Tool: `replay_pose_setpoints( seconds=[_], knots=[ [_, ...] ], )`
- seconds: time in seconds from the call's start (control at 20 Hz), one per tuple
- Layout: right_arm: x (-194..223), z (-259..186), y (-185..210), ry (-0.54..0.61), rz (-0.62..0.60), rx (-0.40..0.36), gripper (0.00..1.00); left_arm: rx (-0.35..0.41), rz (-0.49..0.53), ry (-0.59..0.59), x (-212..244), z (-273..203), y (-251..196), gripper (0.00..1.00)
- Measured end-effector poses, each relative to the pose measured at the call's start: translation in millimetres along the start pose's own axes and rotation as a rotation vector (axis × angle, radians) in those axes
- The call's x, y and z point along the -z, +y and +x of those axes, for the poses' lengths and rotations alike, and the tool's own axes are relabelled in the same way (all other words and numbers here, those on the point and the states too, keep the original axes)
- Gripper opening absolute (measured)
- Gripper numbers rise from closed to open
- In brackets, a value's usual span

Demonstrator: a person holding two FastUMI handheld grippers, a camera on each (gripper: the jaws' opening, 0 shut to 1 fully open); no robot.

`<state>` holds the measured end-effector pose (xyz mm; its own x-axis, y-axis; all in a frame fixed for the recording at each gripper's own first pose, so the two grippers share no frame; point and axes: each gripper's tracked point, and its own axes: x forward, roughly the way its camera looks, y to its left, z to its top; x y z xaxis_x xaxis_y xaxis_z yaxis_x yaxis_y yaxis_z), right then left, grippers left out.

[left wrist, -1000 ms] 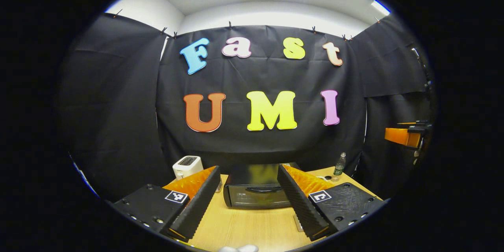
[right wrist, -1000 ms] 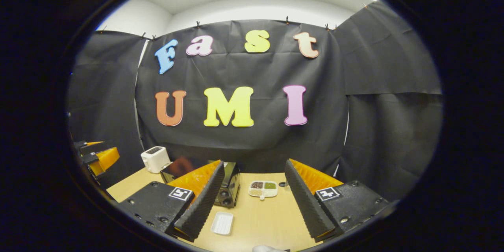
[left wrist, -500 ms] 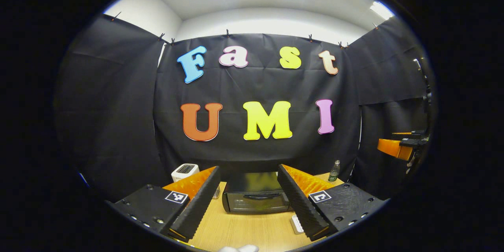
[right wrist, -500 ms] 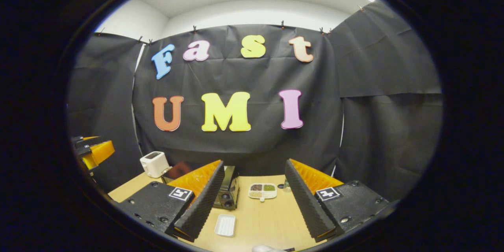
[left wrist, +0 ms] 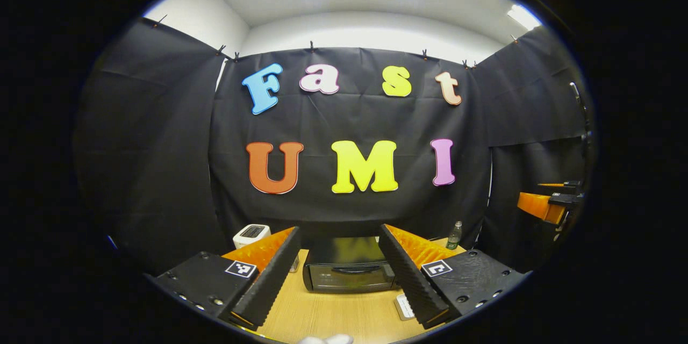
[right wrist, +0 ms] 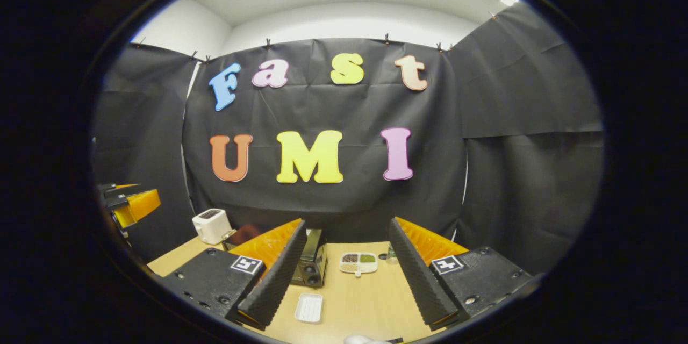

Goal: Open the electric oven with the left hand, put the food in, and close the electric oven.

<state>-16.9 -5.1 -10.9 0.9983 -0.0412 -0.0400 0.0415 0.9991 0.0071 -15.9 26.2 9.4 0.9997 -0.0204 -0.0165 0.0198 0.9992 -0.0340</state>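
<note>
Oven (left wrist: 348, 271) door shut, faces left gripper (left wrist: 336, 285), long axis crosswise; both grippers' fingers spread, empty.

Both cameras sit low over the desk's near edge, well back, facing the booth's back wall. The left gripper view faces the electric oven (left wrist: 348, 271) front squarely; the right gripper view sees it (right wrist: 310, 258) obliquely. Shared: desk (left wrist: 328, 314), oven, white toaster (left wrist: 250, 234)
</note>
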Motion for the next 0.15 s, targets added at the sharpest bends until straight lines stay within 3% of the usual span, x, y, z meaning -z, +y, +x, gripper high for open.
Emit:
replay_pose_setpoints(
  seconds=[0.15],
  knots=[
    [-0.1,-2.3,3.3,0.001,-0.004,-0.001,0.96,-0.003,-0.012,-0.002,-0.6,-1.1,3.2,0.95]
  ],
)
